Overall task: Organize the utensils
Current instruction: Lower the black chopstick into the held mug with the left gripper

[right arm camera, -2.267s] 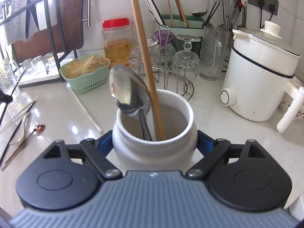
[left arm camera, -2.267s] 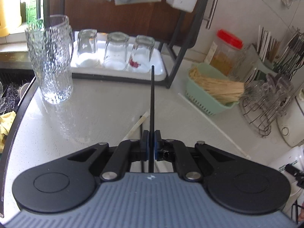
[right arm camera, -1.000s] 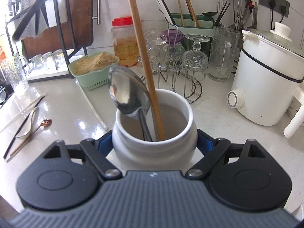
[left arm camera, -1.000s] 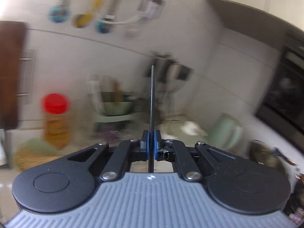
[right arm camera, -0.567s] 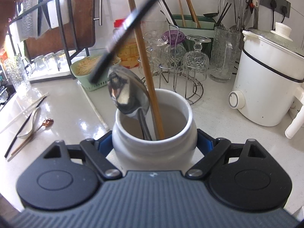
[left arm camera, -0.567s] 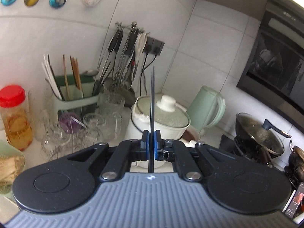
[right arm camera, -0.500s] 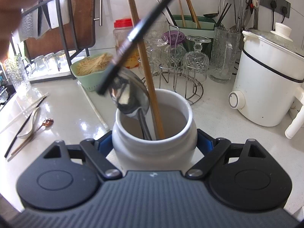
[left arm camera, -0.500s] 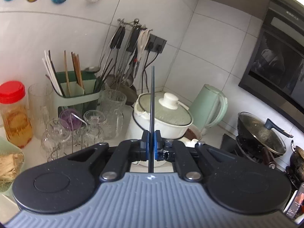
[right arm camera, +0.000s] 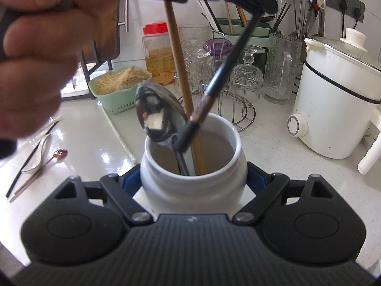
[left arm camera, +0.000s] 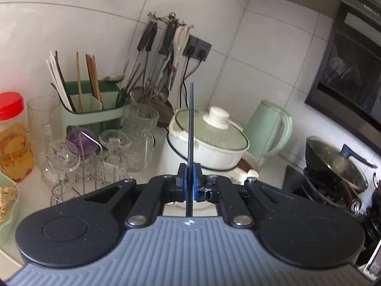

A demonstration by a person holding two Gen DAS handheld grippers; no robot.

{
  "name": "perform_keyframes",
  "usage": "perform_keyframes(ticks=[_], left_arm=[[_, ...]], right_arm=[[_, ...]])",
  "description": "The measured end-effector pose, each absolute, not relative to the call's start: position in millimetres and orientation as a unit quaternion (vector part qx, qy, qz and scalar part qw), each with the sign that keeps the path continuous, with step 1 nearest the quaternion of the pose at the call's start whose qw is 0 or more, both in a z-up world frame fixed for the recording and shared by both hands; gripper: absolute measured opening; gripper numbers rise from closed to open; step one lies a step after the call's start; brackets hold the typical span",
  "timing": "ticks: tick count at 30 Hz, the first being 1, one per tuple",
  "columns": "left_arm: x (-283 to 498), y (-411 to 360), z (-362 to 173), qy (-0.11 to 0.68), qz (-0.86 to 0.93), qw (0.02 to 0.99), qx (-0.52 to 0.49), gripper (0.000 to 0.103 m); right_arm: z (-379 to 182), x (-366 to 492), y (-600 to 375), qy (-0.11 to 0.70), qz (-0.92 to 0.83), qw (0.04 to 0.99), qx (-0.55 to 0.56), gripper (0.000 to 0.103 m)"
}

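one jar [right arm camera: 193,186], one spoon [right arm camera: 157,114], two chopsticks [right arm camera: 226,64]

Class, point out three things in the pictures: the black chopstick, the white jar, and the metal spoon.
black chopstick [right arm camera: 228,64], right wrist view, on its slanted shaft.
white jar [right arm camera: 190,190], right wrist view, on its front wall.
metal spoon [right arm camera: 157,116], right wrist view, on its bowl.

White jar [right arm camera: 193,186] showing glossy glazed ceramic; spoon [right arm camera: 157,114] reflecting as polished metal; upright chopstick [right arm camera: 181,71] appearing matt wood; black chopstick [right arm camera: 228,71] looking smooth, semi-matt; countertop [right arm camera: 90,138] gleaming, speckled; goblets [right arm camera: 247,71] showing cut glass.
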State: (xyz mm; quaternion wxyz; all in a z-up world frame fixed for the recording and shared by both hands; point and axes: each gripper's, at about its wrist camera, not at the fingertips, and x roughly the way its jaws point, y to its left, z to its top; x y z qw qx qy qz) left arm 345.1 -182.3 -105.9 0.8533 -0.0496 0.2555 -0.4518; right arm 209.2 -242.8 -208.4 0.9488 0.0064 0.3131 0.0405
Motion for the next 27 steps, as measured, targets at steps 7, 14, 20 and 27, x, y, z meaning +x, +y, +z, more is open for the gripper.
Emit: perform_keyframes(ticks=[7, 14, 20, 27], left_arm=[[336.7, -183.1, -116.6, 0.262, -0.456, 0.85, -0.028, 0.006], [322.4, -167.7, -112.7, 0.273, -0.446, 0.852, -0.017, 0.006], [310.9, -151.1, -107.5, 0.293, -0.431, 0.853, -0.017, 0.006], [300.6, -139.0, -109.5, 0.328, -0.418, 0.847, -0.004, 0.006]], right_arm=[[-208.9, 210.5, -244.1, 0.314, 0.042, 0.949, 0.01, 0.09], [-210.5, 209.7, -244.2, 0.311, 0.043, 0.949, 0.009, 0.09], [-210.5, 209.6, -244.1, 0.309, 0.042, 0.95, 0.009, 0.09], [-210.2, 209.6, -244.1, 0.308, 0.041, 0.951, 0.009, 0.091]])
